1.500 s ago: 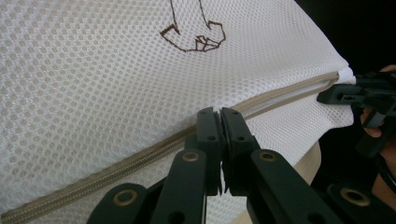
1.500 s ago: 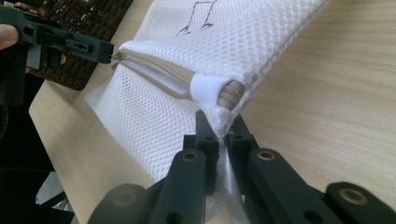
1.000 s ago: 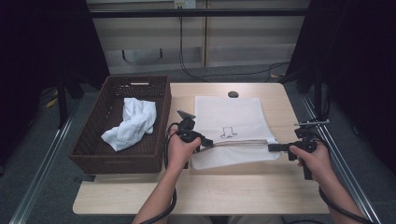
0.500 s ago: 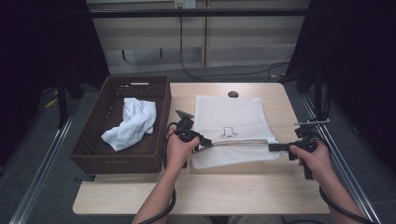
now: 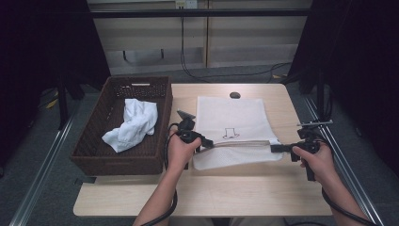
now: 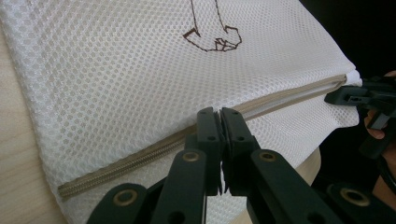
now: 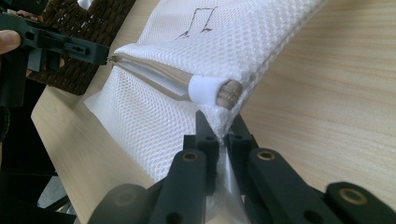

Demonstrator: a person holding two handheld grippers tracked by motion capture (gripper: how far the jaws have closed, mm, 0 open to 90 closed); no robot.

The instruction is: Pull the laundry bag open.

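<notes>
A white mesh laundry bag with a small brown drawing lies flat on the wooden table. Its beige zipper runs across the near part and gapes between the two grippers. My left gripper is shut on the zipper pull near the bag's left end; in the left gripper view the jaws meet right on the zipper line. My right gripper is shut on the bag's right corner, just below the zipper's end stop. In the right gripper view the left gripper is at the far end of the opening.
A dark wicker basket stands at the table's left with a crumpled white cloth inside. A small dark object lies at the table's far edge. Bare wood stretches in front of the bag.
The left gripper has slid slightly left along the zipper, so the open stretch is a little longer. The right gripper has held its place.
</notes>
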